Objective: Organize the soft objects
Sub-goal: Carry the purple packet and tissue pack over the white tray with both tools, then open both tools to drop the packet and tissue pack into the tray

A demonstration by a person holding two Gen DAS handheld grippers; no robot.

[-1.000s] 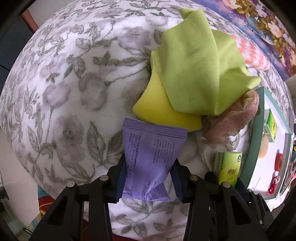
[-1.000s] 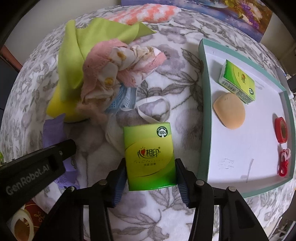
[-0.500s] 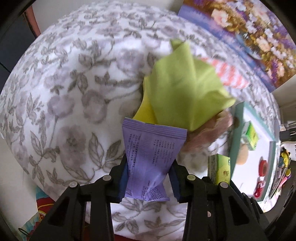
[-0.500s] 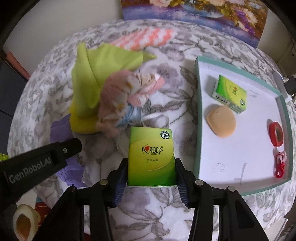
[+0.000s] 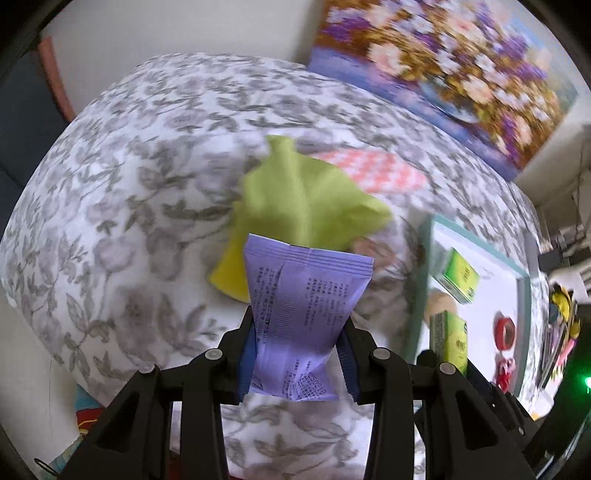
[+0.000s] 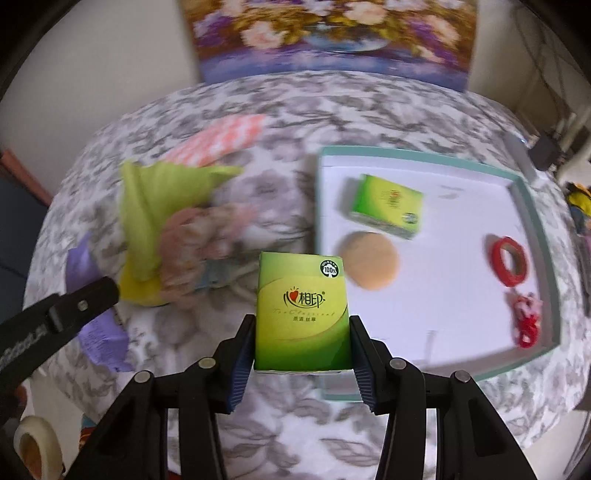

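Grey-flowered cloth (image 6: pixel 295 110) covers the table, with a flower painting (image 6: pixel 332 33) leaning on the wall behind. At the left edge of the right wrist view sits a roll of tape (image 6: pixel 33 443), and above it the left gripper (image 5: pixel 298 332) is clamped on a purple packet (image 5: pixel 303 310), which stands up between its blue pads, clear of the cloth. Just beyond lies the heap of soft things — a green cloth (image 5: pixel 306 199) on top, a yellow one (image 5: pixel 232 273) under it, a pinkish rag (image 6: pixel 199 236) beside them, and a pink checked cloth (image 6: pixel 221 140) further back. Next, the right gripper (image 6: pixel 301 350) grips a green tissue pack (image 6: pixel 301 310), upright and squeezed at both sides, hanging over the near left corner of the tray (image 6: pixel 532 206). On the tray's white floor lie a second tissue pack (image 6: pixel 388 205), a round tan sponge (image 6: pixel 369 264), a red tape ring (image 6: pixel 509 262) and, nearest the right rim, a red-and-pink trinket (image 6: pixel 526 317).
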